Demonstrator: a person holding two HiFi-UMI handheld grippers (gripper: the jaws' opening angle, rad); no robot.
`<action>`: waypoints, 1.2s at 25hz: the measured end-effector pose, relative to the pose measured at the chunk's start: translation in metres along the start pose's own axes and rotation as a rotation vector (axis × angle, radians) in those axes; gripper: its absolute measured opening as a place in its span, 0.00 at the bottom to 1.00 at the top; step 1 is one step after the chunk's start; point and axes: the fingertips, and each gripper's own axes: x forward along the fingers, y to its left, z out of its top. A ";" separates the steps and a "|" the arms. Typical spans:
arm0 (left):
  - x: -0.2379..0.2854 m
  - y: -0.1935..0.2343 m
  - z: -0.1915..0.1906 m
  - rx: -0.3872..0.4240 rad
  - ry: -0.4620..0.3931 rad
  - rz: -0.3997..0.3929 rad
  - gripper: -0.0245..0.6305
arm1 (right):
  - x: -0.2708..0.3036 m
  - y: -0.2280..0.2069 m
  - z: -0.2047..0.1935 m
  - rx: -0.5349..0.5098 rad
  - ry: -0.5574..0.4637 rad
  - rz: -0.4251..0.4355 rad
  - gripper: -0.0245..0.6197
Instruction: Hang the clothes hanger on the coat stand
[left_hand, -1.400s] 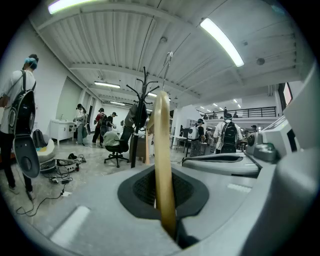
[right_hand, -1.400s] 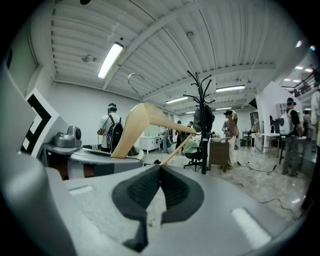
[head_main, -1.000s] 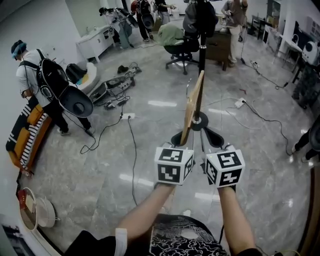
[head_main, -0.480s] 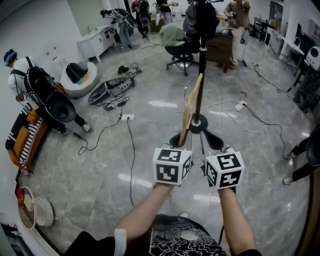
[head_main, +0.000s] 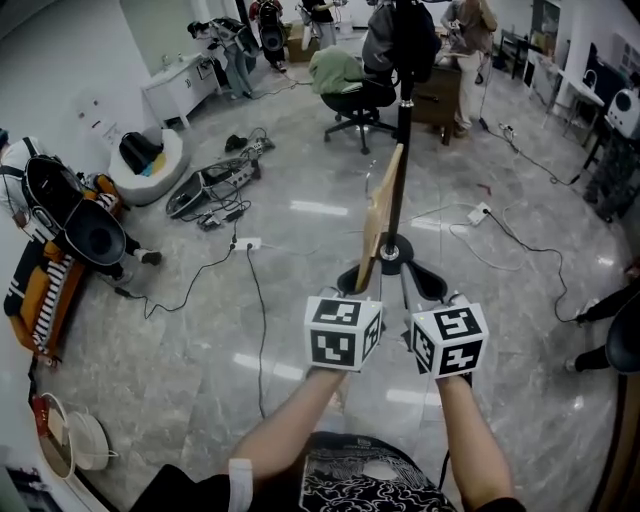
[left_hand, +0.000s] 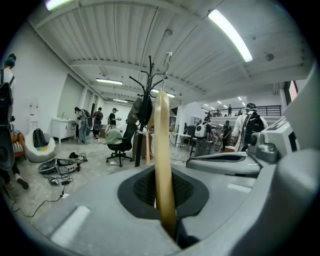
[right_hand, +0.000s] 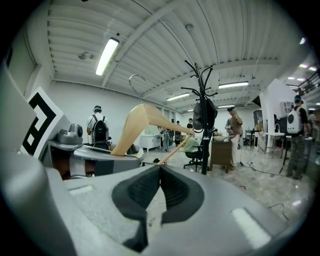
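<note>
Left gripper pinches the lower end of the wooden clothes hanger, which stands upright with its hook uppermost, near the coat stand and not hung on it. Right gripper, just beside the left, has its jaws pressed together on nothing.

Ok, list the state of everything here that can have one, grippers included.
Left gripper: shut on the wooden hanger.
Right gripper: jaws together, nothing between them.
Wooden hanger: held up with its hook on top, not yet on the stand.
Coat stand: upright on the floor in front of both grippers.
Dark coat: hanging on the coat stand.
</note>
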 end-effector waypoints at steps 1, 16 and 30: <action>0.006 0.007 0.002 0.000 0.001 -0.004 0.04 | 0.009 -0.003 0.002 0.001 0.001 -0.005 0.04; 0.070 0.093 0.028 0.001 0.016 -0.090 0.04 | 0.114 -0.007 0.019 0.021 0.048 -0.075 0.04; 0.114 0.149 0.048 0.016 0.028 -0.160 0.04 | 0.191 -0.008 0.037 0.031 0.051 -0.120 0.04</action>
